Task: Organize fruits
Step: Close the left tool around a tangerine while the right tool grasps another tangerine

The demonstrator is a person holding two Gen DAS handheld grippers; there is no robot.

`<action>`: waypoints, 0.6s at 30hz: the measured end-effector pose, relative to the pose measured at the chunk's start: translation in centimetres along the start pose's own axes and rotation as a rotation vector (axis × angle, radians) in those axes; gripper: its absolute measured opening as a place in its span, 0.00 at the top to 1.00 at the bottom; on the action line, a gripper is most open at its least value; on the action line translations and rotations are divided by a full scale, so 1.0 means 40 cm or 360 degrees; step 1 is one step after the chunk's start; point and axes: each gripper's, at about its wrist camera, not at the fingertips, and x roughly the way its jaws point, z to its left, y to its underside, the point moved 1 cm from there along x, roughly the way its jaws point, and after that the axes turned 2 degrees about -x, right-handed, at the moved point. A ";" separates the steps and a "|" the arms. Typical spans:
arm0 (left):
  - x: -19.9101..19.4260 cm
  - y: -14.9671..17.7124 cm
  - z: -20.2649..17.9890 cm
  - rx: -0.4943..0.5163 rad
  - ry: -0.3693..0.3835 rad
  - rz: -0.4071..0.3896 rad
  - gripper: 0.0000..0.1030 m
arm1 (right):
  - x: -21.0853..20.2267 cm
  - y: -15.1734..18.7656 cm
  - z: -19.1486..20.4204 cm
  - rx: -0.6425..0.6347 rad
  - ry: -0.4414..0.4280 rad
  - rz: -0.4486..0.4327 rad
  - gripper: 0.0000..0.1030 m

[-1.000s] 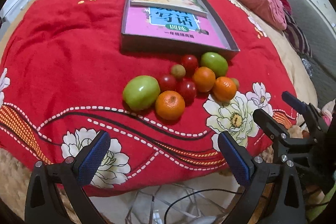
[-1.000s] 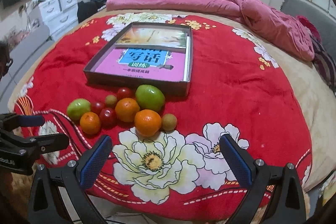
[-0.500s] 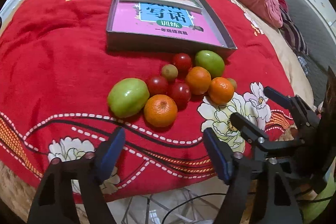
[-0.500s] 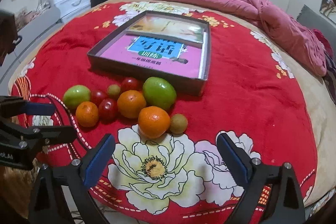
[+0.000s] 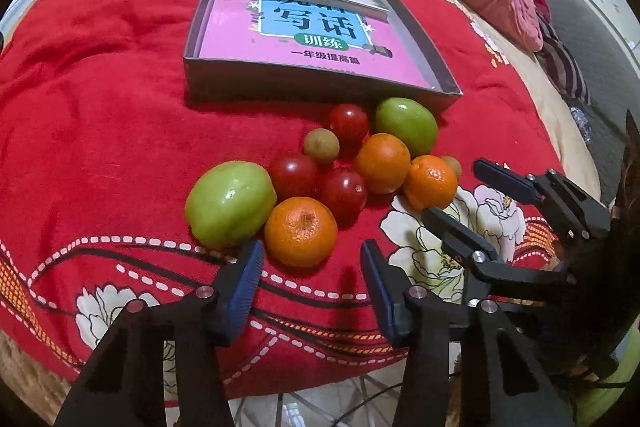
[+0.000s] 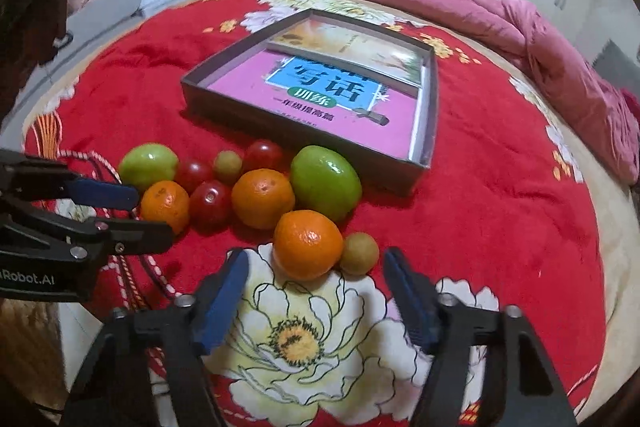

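Observation:
A cluster of fruit lies on the red floral blanket (image 5: 100, 107): green fruits (image 5: 230, 203) (image 5: 406, 125), oranges (image 5: 300, 237) (image 5: 430, 181), red tomatoes (image 5: 342, 193) and small brownish fruits (image 5: 321, 146). My left gripper (image 5: 312, 267) is open, its fingers either side of the near orange, just short of it. My right gripper (image 6: 316, 273) is open just before another orange (image 6: 308, 243) and a small brown fruit (image 6: 359, 253). Each gripper shows in the other's view: right (image 5: 476, 199), left (image 6: 132, 211).
A shallow grey box (image 5: 312, 83) holding books, one with a pink cover (image 5: 312, 39), lies just behind the fruit. A pink quilt (image 6: 540, 39) is bunched along the far and right side of the bed. The bed's near edge is right under the grippers.
Both grippers have moved forward toward the fruit and their jaws have narrowed somewhat. The fruit has not moved.

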 end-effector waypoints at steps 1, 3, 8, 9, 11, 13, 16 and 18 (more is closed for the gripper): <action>0.003 -0.001 0.001 -0.0002 0.0000 0.0004 0.51 | 0.006 -0.002 0.006 -0.0032 0.0002 0.0006 0.45; 0.008 -0.003 0.004 -0.0010 0.0004 0.0012 0.52 | 0.014 -0.004 0.020 -0.0092 0.0021 0.0005 0.48; 0.017 -0.007 0.006 -0.0020 0.0002 0.0019 0.53 | 0.034 -0.006 0.043 -0.0201 0.0071 0.0018 0.54; 0.019 -0.008 0.007 -0.0022 0.0003 0.0021 0.53 | 0.035 -0.006 0.044 -0.0207 0.0073 0.0020 0.54; 0.020 -0.011 0.007 -0.0020 0.0005 0.0022 0.53 | 0.039 -0.009 0.041 -0.0202 0.0065 0.0021 0.54; 0.023 -0.013 0.008 -0.0019 0.0003 0.0021 0.53 | 0.044 -0.013 0.039 -0.0209 0.0064 0.0023 0.55; 0.029 -0.016 0.008 -0.0023 -0.0001 0.0028 0.53 | 0.050 -0.019 0.041 -0.0235 0.0074 0.0016 0.57; 0.033 -0.019 0.010 -0.0026 0.0000 0.0029 0.53 | 0.056 -0.022 0.039 -0.0239 0.0068 0.0016 0.58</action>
